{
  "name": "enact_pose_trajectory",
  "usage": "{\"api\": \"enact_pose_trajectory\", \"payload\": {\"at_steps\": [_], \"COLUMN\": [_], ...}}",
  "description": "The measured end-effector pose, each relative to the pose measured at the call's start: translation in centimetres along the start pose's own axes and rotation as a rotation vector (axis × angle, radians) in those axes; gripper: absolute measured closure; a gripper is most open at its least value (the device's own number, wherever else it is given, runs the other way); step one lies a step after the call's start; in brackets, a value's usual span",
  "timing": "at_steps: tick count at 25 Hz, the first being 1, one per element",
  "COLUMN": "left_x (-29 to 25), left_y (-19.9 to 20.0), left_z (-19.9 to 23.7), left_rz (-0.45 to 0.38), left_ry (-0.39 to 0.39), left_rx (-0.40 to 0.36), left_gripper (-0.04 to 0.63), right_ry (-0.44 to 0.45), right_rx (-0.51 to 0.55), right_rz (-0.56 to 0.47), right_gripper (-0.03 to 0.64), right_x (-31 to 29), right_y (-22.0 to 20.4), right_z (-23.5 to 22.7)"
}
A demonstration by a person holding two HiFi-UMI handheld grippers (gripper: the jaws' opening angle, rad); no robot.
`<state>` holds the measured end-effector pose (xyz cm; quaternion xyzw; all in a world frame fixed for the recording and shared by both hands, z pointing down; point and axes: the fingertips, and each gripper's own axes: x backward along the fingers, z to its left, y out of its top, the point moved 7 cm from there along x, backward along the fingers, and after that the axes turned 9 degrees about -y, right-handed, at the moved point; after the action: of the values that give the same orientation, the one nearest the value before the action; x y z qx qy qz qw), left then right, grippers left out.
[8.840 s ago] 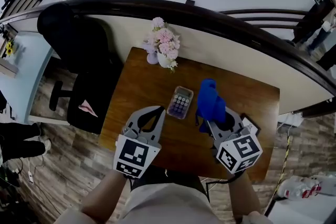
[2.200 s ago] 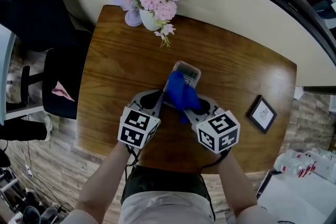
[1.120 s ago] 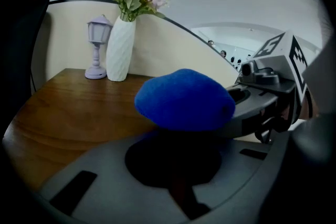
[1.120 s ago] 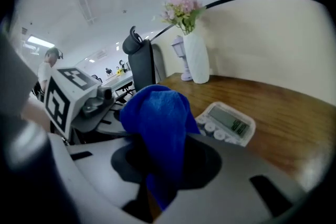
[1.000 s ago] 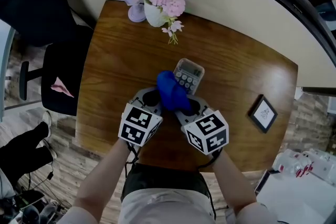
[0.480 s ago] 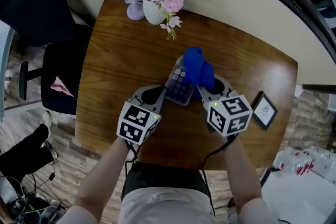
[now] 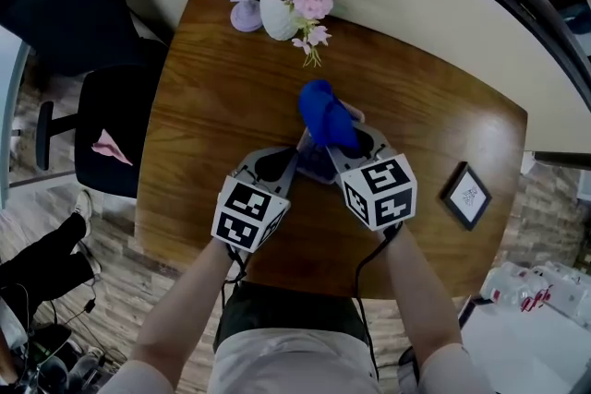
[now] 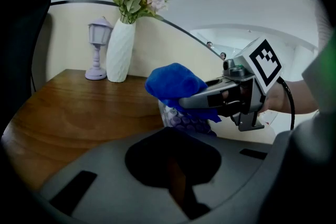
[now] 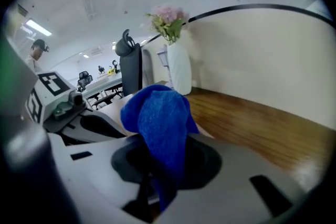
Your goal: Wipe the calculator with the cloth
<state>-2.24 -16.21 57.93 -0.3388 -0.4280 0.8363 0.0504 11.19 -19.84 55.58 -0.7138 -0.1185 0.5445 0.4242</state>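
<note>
The calculator (image 7: pixel 315 164) with purple keys lies mid-table, mostly hidden under the blue cloth (image 7: pixel 325 115). My right gripper (image 7: pixel 335 143) is shut on that cloth and presses it onto the calculator's far part. In the right gripper view the cloth (image 9: pixel 160 118) bulges up from the jaws and hangs down between them. My left gripper (image 7: pixel 297 160) reaches the calculator's near-left edge and looks shut on it. From the left gripper view the calculator (image 8: pixel 185 122) stands tilted just beyond the jaws, with the cloth (image 8: pixel 172 84) and the right gripper (image 8: pixel 185 103) over it.
A white vase of pink flowers (image 7: pixel 280 6) and a small lilac lantern (image 7: pixel 244 14) stand at the table's far edge. A small framed picture (image 7: pixel 466 194) lies at the right. A black chair (image 7: pixel 102 129) is left of the wooden table (image 7: pixel 212 97).
The right gripper has slid left with the cloth, from the calculator's right side to over its far part. The left gripper has stayed at the calculator's near edge.
</note>
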Motion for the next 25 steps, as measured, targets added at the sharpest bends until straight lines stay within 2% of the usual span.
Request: {"api": "enact_pose_trajectory", "payload": {"at_steps": [5, 8, 10, 16, 18, 22, 25], "left_x": [0.1, 0.2, 0.3, 1.3, 2.1, 4.3, 6.0], "left_y": [-0.1, -0.3, -0.3, -0.7, -0.7, -0.4, 0.6], "left_z": [0.2, 0.1, 0.0, -1.6, -2.4, -4.0, -4.9], "left_rz": [0.002, 0.007, 0.012, 0.046, 0.044, 0.049, 0.052], "left_ry": [0.002, 0.01, 0.02, 0.019, 0.02, 0.036, 0.047], "left_rx": [0.017, 0.034, 0.041, 0.061, 0.077, 0.088, 0.053], "left_gripper": [0.594, 0.594, 0.594, 0.594, 0.594, 0.594, 0.594], "right_ry": [0.155, 0.224, 0.239, 0.203, 0.182, 0.118, 0.069], "right_rx": [0.079, 0.022, 0.001, 0.034, -0.003, -0.083, -0.113], "right_rz": [0.022, 0.055, 0.094, 0.268, 0.305, 0.324, 0.286], "right_gripper": [0.52, 0.522, 0.526, 0.528, 0.528, 0.528, 0.528], "right_x": [1.5, 2.7, 3.4, 6.0, 7.0, 9.3, 11.4], "right_y": [-1.5, -2.8, -3.5, -5.6, -6.1, -5.9, -4.4], "right_z": [2.6, 3.1, 2.9, 1.9, 1.5, 0.8, 0.0]}}
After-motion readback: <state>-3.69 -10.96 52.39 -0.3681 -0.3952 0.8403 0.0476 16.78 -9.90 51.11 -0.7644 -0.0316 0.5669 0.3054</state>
